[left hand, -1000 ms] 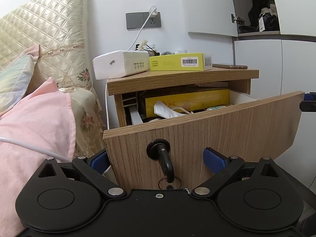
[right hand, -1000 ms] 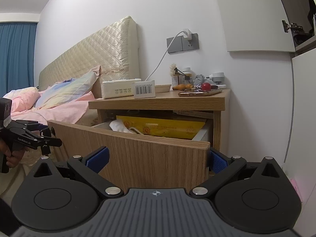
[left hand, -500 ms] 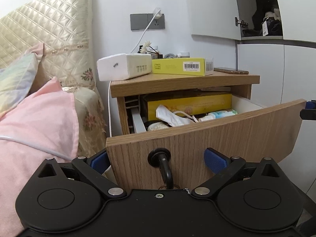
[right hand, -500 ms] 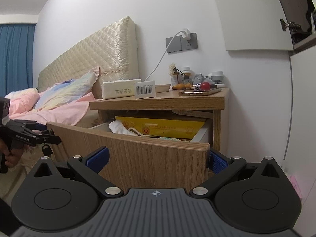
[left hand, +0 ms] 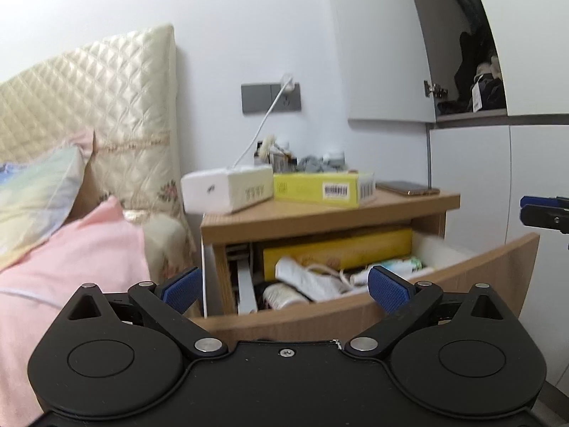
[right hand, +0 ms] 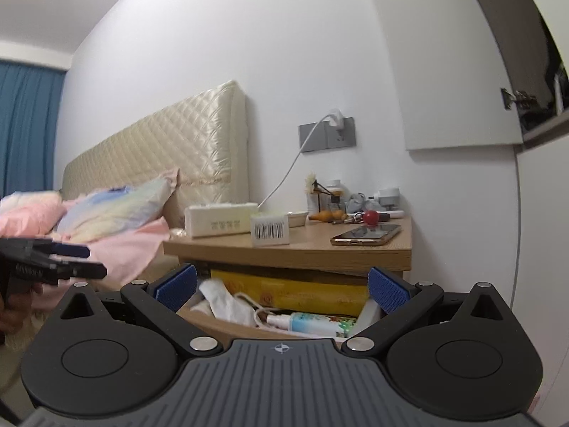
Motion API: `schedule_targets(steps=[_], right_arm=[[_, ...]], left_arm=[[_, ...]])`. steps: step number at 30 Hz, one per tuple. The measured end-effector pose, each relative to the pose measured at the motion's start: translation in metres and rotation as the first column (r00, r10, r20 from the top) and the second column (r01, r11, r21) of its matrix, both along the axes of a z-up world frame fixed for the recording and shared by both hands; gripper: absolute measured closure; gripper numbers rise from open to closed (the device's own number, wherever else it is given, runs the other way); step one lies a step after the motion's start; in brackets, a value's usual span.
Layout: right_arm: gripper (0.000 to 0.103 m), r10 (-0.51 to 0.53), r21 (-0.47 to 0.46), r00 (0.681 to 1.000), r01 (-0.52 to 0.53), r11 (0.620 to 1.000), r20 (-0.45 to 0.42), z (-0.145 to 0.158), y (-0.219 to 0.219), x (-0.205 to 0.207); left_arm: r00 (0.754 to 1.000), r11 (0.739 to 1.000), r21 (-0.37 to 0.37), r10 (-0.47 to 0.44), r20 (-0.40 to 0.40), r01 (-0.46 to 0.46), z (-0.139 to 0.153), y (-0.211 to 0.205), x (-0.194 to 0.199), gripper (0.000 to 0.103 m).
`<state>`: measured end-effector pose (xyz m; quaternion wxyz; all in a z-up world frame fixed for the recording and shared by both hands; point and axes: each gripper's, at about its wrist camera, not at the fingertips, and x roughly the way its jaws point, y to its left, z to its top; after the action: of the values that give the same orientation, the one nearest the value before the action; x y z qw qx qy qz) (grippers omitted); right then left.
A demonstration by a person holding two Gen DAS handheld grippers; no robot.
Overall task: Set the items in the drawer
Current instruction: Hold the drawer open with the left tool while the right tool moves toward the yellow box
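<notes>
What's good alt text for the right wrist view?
An open wooden drawer under a nightstand, holding a yellow box, white cloth and a small tube. The right gripper hangs open above it; a phone lies on top.

One nightstand — one open drawer. On counter top: one white tissue box, one yellow box with barcodes, one phone, one red ball; small clutter at back too blurred to count. In drawer: one long yellow box, one white cloth, one tube. One wall socket plate — one plug, one cable. Two tools: left, right.
</notes>
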<state>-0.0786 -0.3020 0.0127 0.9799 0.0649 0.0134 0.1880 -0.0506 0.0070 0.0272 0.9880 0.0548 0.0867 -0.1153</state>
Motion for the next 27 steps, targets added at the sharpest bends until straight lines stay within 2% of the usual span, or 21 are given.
schedule_targets(steps=[7, 12, 14, 16, 19, 23, 27], right_arm=[[0.0, -0.019, 0.058, 1.0, 0.019, 0.998, 0.0, 0.017, 0.025, 0.004], [0.0, -0.021, 0.091, 1.0, 0.022, 0.996, -0.021, 0.023, 0.041, 0.014], [0.0, -0.02, 0.1, 0.999, 0.024, 0.995, -0.037, 0.024, 0.047, 0.02], [0.0, -0.024, 0.111, 0.999, 0.028, 0.993, -0.041, 0.026, 0.051, 0.025], [0.0, -0.05, 0.107, 0.998, 0.053, 0.993, -0.031, 0.027, 0.057, 0.026], [0.0, -0.096, 0.052, 0.995, 0.096, 0.994, 0.003, 0.026, 0.066, 0.028], [0.0, -0.122, 0.045, 0.993, 0.122, 0.991, -0.006, 0.026, 0.07, 0.033]], left_arm=[[0.996, 0.996, 0.023, 0.09, 0.0, -0.09, 0.021, -0.018, 0.009, 0.003], [0.992, 0.993, 0.023, 0.113, 0.05, -0.114, 0.036, -0.033, 0.015, 0.002], [0.983, 0.985, 0.021, 0.168, 0.078, -0.17, 0.042, -0.04, 0.019, 0.002], [0.976, 0.978, -0.011, 0.208, 0.069, -0.208, 0.045, -0.042, 0.025, 0.002], [0.981, 0.981, -0.055, 0.19, 0.039, -0.188, 0.04, -0.04, 0.028, 0.002], [0.981, 0.981, -0.017, 0.193, 0.036, -0.192, 0.028, -0.038, 0.023, 0.002], [0.978, 0.977, -0.055, 0.206, 0.026, -0.204, 0.023, -0.031, 0.023, 0.002]])
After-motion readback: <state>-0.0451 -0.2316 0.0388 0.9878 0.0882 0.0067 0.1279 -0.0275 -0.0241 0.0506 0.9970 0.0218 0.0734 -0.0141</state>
